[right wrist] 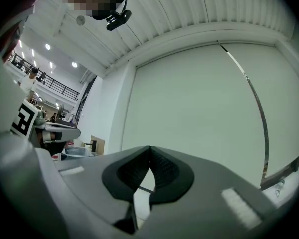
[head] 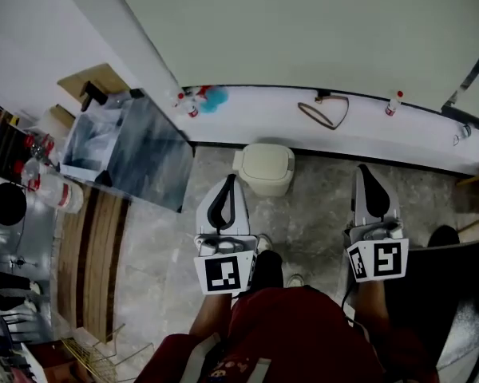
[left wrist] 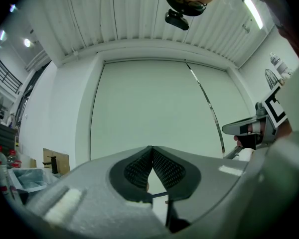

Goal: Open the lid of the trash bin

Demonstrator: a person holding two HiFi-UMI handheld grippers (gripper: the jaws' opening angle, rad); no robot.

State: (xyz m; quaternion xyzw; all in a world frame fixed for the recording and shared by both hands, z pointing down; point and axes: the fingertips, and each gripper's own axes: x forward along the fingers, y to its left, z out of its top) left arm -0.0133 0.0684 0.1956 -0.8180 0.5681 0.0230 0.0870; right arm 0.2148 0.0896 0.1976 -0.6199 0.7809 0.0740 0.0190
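Head view, read from left to right

At the far left stands a steel worktop [head: 20, 242] with clear plastic bottles with red caps [head: 54, 191] on it. Beside it is a clear plastic storage box [head: 124, 146], and below that a brown slatted wooden floor mat [head: 96, 254].

My left gripper [head: 230, 180] is grey with black ribbed pads and is held over the grey mottled stone floor [head: 315, 222]. Its own view shows the jaws meeting at the tips with nothing between them, facing the pale green wall [left wrist: 149, 108].

The small cream plastic trash bin [head: 265, 168] stands on the floor against the foot of the white ledge [head: 359, 122], with its rounded lid [head: 267, 162] down. In the picture it lies just right of my left gripper's tips, between the two grippers and nearer the left one.

On the ledge are a blue-topped spray bottle [head: 211, 98], a loop of brown cord [head: 323, 112] and a small red-capped white bottle [head: 393, 104].

My right gripper [head: 363, 170] is well apart from the bin. Its jaws are likewise pressed together and empty, and they face the same wall
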